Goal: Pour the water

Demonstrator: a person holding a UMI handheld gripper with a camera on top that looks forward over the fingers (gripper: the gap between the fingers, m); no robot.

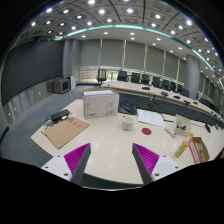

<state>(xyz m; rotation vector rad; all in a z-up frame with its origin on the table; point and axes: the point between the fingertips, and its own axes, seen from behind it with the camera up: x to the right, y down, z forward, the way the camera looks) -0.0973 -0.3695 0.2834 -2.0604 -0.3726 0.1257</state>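
- The gripper [111, 163] hangs above the near edge of a broad, pale cream table [105, 140], its two fingers spread wide apart with nothing between them; the magenta pads [78, 158] on their inner faces show plainly.
- Well beyond the fingers, about mid-table and slightly to the right, stands a small clear cup-like container [127, 121]; I cannot tell whether it holds water.
- Behind and to the left of that container sits a white rectangular box [100, 103], the largest thing on the table.
- On the left side of the table lies a flat reddish-brown book or folder [67, 131], with a small dark object [59, 118] just beyond it.
- White sheets of paper [150, 117] lie to the right of the container.
- Further right there is an upright pale item [182, 124], too small to identify, and near the table's right edge a colourful packet in yellow and red [194, 149].
- The bare stretch of tabletop between the fingers and the container has nothing standing on it.
- Around the room runs a long desk with dark office chairs [135, 77] and monitors, under a ceiling dotted with round lights [110, 15].
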